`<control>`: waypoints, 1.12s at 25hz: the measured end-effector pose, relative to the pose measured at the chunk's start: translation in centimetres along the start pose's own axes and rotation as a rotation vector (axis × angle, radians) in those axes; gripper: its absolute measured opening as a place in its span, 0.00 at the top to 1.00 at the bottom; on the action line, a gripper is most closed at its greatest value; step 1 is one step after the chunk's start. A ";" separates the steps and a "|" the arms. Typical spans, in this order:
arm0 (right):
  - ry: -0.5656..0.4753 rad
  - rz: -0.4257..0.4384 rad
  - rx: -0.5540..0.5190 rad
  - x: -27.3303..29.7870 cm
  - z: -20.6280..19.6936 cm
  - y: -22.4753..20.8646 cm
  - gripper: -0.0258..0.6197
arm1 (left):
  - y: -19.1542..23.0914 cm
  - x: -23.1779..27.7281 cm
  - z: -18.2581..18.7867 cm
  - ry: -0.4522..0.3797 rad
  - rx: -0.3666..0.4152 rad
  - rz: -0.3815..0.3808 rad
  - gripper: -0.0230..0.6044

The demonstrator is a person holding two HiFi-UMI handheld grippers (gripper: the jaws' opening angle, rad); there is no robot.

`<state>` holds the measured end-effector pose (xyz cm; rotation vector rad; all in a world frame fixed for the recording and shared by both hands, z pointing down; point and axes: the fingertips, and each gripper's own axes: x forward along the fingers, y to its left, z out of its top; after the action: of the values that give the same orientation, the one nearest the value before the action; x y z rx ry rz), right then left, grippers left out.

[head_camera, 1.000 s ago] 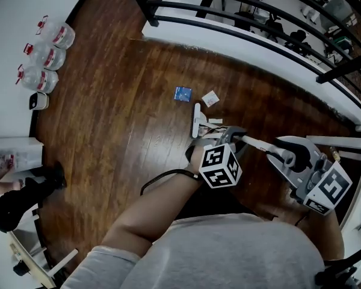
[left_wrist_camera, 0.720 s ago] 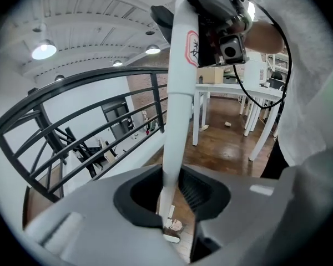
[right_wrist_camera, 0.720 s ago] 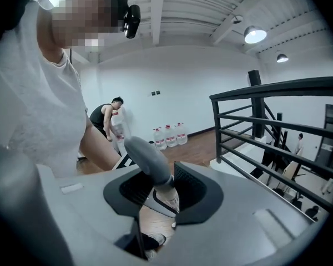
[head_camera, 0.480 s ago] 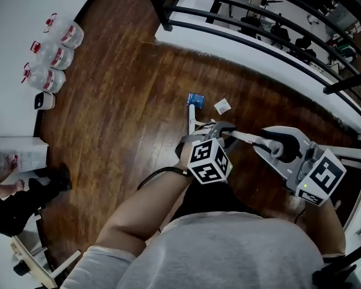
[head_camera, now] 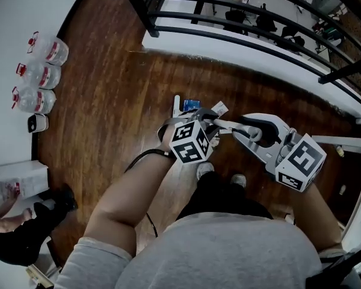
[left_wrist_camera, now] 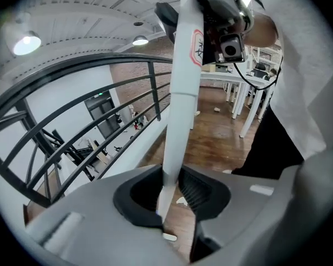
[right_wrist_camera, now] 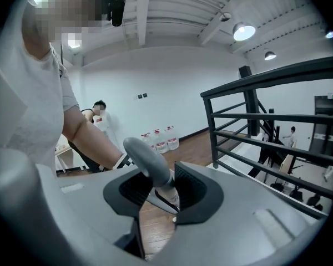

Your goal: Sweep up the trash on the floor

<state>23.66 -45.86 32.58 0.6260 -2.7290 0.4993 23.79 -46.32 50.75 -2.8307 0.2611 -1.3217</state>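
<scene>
A broom with a white pole [left_wrist_camera: 184,82] and a grey top grip [right_wrist_camera: 147,157] is held by both grippers. My left gripper [head_camera: 212,125] is shut on the pole low down, and the pole runs up between its jaws [left_wrist_camera: 172,204]. My right gripper [head_camera: 259,131] is shut on the grey grip [head_camera: 260,127], seen between its jaws [right_wrist_camera: 155,195]. The white broom head [head_camera: 176,106] rests on the wooden floor [head_camera: 108,119], right beside a blue packet [head_camera: 191,105]. A white scrap of paper [head_camera: 221,108] lies just to the right of the packet.
A black railing [head_camera: 228,32] runs along the far edge of the floor. Three water bottles [head_camera: 36,77] and a small white bin [head_camera: 36,123] stand by the left wall. A person's dark legs [head_camera: 24,227] and a white box [head_camera: 15,179] are at lower left. White table legs [head_camera: 349,142] stand right.
Both grippers and the broom have moved left and away from me. The broom head slid up to the blue packet and now sits against it.
</scene>
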 end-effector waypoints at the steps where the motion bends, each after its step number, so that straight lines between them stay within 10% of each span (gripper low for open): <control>1: -0.002 -0.013 0.000 -0.2 -0.5 -0.2 0.79 | -0.1 0.5 0.0 -0.002 0.015 -0.016 0.82; 28: 0.042 -0.336 0.209 -32.4 -18.2 -1.2 0.80 | -22.8 20.2 20.1 -0.056 0.191 -0.326 0.81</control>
<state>55.85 -27.97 37.61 1.0882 -2.4778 0.7054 55.23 -28.19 54.93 -2.8222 -0.3232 -1.2300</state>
